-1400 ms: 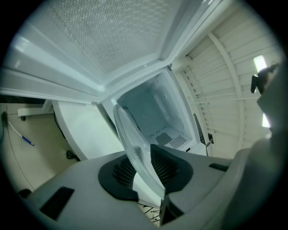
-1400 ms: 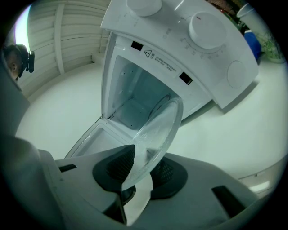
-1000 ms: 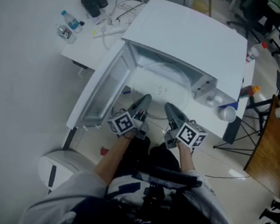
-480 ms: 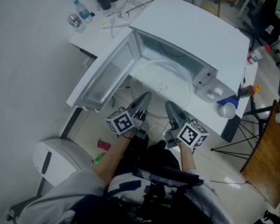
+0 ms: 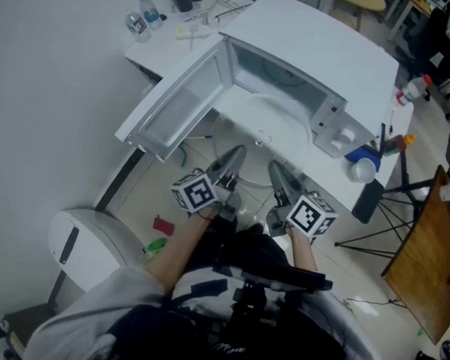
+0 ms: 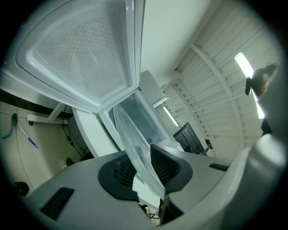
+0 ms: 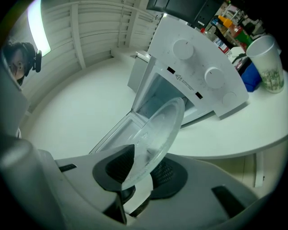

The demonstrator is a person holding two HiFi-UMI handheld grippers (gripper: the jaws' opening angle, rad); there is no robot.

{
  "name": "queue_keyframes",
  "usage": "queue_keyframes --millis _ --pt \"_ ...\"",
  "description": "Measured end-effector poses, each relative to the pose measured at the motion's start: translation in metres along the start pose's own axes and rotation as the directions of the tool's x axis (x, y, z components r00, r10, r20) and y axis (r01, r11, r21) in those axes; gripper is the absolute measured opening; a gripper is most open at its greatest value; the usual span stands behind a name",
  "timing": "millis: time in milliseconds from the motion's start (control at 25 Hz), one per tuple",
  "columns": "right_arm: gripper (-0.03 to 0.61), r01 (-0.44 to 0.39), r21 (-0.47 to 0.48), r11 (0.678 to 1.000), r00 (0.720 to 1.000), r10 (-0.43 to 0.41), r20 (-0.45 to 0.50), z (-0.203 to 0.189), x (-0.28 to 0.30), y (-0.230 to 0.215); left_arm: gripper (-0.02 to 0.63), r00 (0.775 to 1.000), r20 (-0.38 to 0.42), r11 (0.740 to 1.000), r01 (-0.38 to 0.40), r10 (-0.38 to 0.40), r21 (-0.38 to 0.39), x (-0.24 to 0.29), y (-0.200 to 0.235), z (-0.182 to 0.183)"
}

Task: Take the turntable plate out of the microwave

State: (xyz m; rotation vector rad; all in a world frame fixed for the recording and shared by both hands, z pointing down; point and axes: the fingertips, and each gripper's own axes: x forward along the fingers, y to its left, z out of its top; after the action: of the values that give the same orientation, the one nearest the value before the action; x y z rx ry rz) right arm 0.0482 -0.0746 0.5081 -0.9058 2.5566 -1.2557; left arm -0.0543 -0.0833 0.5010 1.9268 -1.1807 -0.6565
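Observation:
The clear glass turntable plate (image 5: pixel 255 135) hangs half out of the white microwave (image 5: pixel 317 42), whose door (image 5: pixel 181 104) stands open to the left. My left gripper (image 5: pixel 231 158) is shut on the plate's near rim at the left, and my right gripper (image 5: pixel 278 172) is shut on the near rim at the right. In the left gripper view the plate's edge (image 6: pixel 135 148) runs between the ribbed pads (image 6: pixel 165 165) of the left gripper (image 6: pixel 145 170), with the door (image 6: pixel 76 49) above. In the right gripper view the plate (image 7: pixel 158 128) sits clamped in the right gripper (image 7: pixel 143 170), below the microwave's knob panel (image 7: pixel 202 76).
A white cup (image 5: pixel 363 171) and a blue thing (image 5: pixel 363 155) stand on the table right of the microwave. Bottles (image 5: pixel 146 11) and cables lie at the table's back left. A white bin (image 5: pixel 84 245) sits on the floor at the left, and a stand's legs (image 5: pixel 387 222) at the right.
Both grippers have drawn back toward the person with the plate, pulling it further out of the microwave's opening. The grips look unchanged.

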Motion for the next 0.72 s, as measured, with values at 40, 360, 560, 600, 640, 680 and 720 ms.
queue_keyframes --millis 40,360,560,600,640,680,720 --pt "0.106 0.001 -0.006 1.0 1.0 -0.001 -0.003 0.0 -0.001 0.0 0.075 1.0 0.006 1.0 0.002 -0.002 -0.002 -0.001 -0.002 0.001" --pt "0.106 -0.013 -0.02 1.0 1.0 0.013 -0.004 0.006 -0.004 0.012 0.075 1.0 0.027 1.0 -0.001 0.001 0.007 -0.005 -0.009 0.003" --pt "0.106 -0.018 -0.019 1.0 1.0 0.018 -0.014 0.004 -0.003 0.014 0.074 0.999 0.038 1.0 -0.003 0.003 0.007 -0.007 -0.01 0.006" --pt "0.106 -0.023 -0.018 1.0 1.0 0.023 -0.011 0.004 -0.003 0.015 0.074 0.999 0.039 1.0 0.0 -0.001 0.007 -0.007 -0.01 0.006" --pt "0.106 -0.031 -0.018 0.999 1.0 0.03 -0.007 0.005 -0.002 0.015 0.074 0.999 0.041 1.0 0.001 -0.001 0.008 -0.007 -0.01 0.006" --pt "0.106 -0.038 -0.018 0.999 0.999 0.037 -0.003 0.005 -0.002 0.015 0.074 0.999 0.042 1.0 0.003 -0.003 0.008 -0.007 -0.01 0.006" --pt "0.106 -0.041 -0.018 0.999 0.999 0.041 -0.002 0.005 -0.001 0.014 0.075 0.999 0.043 1.0 0.009 -0.009 0.007 -0.006 -0.011 0.007"
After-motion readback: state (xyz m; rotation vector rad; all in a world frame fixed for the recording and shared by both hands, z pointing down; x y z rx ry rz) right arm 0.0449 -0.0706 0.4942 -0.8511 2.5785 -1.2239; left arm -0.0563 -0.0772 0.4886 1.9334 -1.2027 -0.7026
